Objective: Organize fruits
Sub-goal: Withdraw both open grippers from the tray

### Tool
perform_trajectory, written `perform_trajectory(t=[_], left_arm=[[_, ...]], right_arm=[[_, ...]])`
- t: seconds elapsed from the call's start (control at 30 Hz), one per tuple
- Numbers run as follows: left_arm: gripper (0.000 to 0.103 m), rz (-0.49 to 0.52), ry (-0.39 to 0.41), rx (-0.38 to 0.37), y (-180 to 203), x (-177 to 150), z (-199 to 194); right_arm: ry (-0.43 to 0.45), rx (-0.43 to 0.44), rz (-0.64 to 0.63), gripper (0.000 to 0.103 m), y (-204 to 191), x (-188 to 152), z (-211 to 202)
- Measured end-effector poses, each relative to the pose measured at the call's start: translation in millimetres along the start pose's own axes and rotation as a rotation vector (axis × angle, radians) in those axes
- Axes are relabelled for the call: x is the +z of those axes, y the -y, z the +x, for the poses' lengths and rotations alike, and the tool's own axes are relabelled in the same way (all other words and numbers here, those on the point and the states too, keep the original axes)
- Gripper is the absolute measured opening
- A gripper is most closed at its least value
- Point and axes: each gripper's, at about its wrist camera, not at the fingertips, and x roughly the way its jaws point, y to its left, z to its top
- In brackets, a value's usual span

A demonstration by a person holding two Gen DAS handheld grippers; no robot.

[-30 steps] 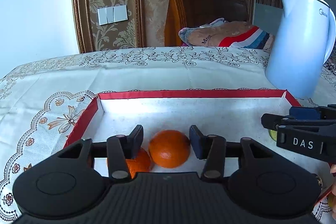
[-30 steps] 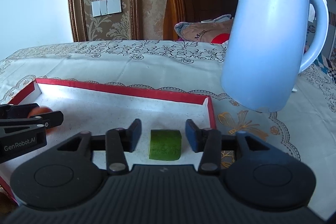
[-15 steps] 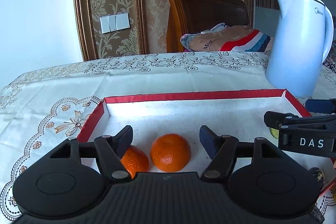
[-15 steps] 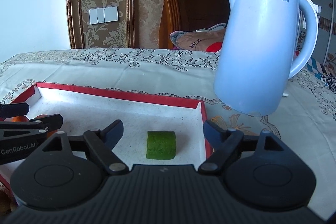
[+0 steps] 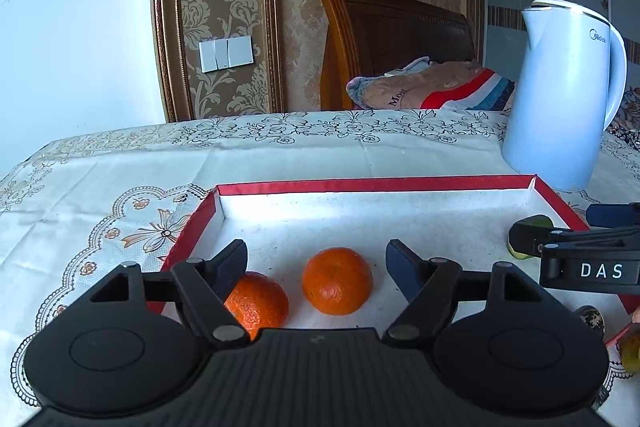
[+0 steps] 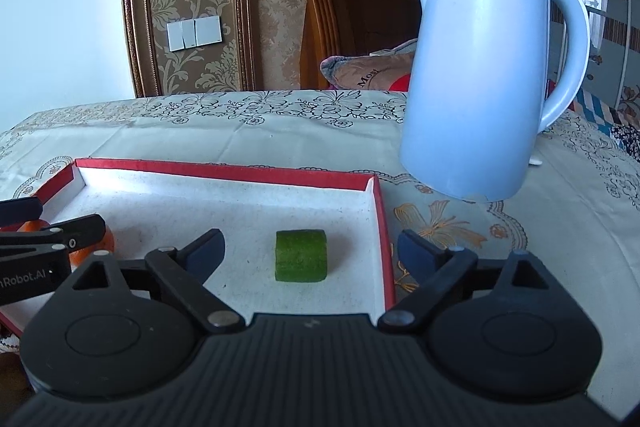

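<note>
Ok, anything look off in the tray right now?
Nothing spilled or damaged. Two oranges and a green chunk lie flat in the red tray; the kettle stands upright outside it.

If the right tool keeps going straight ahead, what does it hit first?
Probably the green piece lying in the red-edged tray, between the right tool's opening jaws and untouched; depth is uncertain.

Cool daylight fills both wrist views, strongest on the pale wall [image 5: 76, 27] at left, which is washed nearly blank. A bright band lies along the far inner edge of the tray [image 5: 376, 197]. The kettle [image 6: 476, 75] shows soft sheen, no hard glare. Shadows are faint. Fisheye bends the wall panel [image 6: 132, 7]; corners darken. Focus is sharp throughout.
</note>
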Motion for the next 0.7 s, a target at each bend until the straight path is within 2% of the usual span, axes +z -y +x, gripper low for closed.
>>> perform_trajectory(t=[0.13,0.37,0.47,0.7], left_arm=[[0.076,-0.004,0.008,-0.006,-2,-4,-9],[0.077,0.0,0.017,0.001,-2,-9,-17],[0.083,0.002,0.021,0.002,-2,-13,-22],[0.083,0.01,0.026,-0.027,-2,-22,-37]], right_arm=[[0.004,0.009,0.009,0.099,0,-3,-7],[0.004,0.014,0.009,0.1,-1,-11,-17],[0.005,0.019,0.033,0.102,3,-16,-23],[0.014,0.053,0.081,0.103,11,-23,-38]])
